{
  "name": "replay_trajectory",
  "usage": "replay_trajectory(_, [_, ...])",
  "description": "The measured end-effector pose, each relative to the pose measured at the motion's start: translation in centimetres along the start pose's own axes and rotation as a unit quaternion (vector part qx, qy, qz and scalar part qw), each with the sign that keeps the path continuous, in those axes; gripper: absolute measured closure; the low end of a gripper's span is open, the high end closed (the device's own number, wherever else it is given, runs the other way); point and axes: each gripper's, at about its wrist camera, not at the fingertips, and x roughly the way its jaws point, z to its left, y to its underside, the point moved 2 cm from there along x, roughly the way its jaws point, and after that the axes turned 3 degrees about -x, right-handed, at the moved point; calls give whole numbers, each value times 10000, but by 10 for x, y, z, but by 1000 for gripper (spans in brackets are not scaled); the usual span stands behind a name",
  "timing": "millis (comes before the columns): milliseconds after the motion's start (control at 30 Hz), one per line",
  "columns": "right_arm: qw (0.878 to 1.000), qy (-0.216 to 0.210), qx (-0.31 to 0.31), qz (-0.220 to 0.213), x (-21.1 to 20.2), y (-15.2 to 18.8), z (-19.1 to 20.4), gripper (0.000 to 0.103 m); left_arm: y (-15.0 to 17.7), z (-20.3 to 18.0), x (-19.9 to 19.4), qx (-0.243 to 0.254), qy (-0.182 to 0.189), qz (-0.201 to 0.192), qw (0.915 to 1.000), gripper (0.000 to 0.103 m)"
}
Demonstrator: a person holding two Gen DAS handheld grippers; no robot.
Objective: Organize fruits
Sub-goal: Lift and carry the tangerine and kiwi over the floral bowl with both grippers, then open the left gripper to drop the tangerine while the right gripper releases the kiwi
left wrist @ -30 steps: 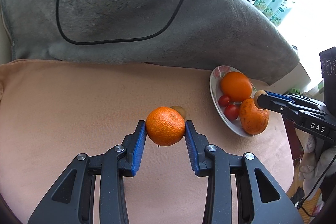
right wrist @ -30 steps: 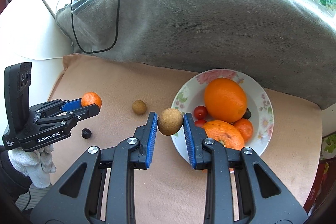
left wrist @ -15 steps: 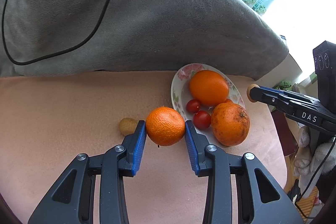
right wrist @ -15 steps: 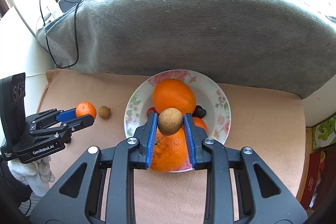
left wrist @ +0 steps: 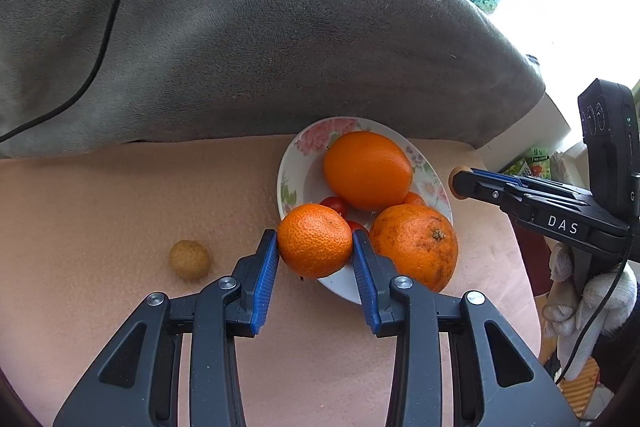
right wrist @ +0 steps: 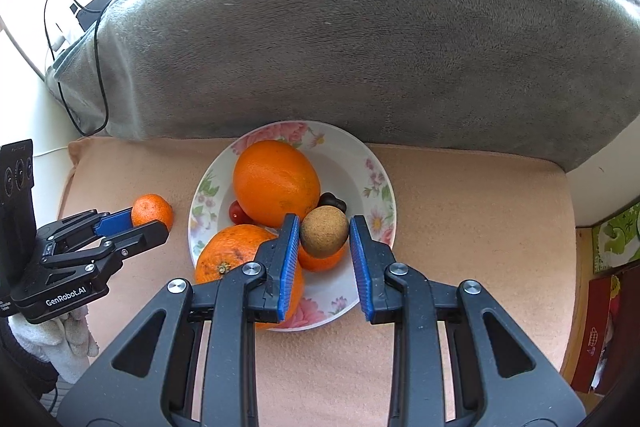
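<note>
Here left tongs [left wrist: 315,247] clamp a mandarin [left wrist: 315,240] (right tongs [right wrist: 324,233]: brown fruit [right wrist: 324,233]).

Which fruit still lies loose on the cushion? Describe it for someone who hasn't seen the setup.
Start at the flowered plate on the peach cushion. Left of the plate, in the left wrist view, one small round fruit lies alone on the fabric. It is dull tan-brown, unlike the orange citrus.
</note>
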Motion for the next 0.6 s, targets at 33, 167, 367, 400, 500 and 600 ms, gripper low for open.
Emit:
replay_trajectory(33, [10000, -4, 17, 8, 2, 0, -2, 76, 0, -1, 1, 17, -1, 4, 10000, 68])
replay_trajectory(167, [10000, -30, 67, 29, 7, -2, -6, 76, -2, -7, 4, 66, 14, 11, 10000, 68])
replay_trajectory(367, [9999, -61, 73, 74, 13, -4, -9, 76, -4, -11, 5, 111, 7, 23, 9999, 68])
replay_trajectory(400, [9999, -66, 83, 75, 13, -5, -10, 76, -4, -11, 6, 123, 5, 22, 9999, 68])
replay_trajectory(500, [9999, -74, 116, 53, 14, -5, -12, 76, -5, -14, 6, 159, -11, 30, 9999, 67])
replay_trajectory(600, [9999, -93, 121, 49, 14, -3, -13, 76, -7, -15, 7, 170, -11, 32, 9999, 67])
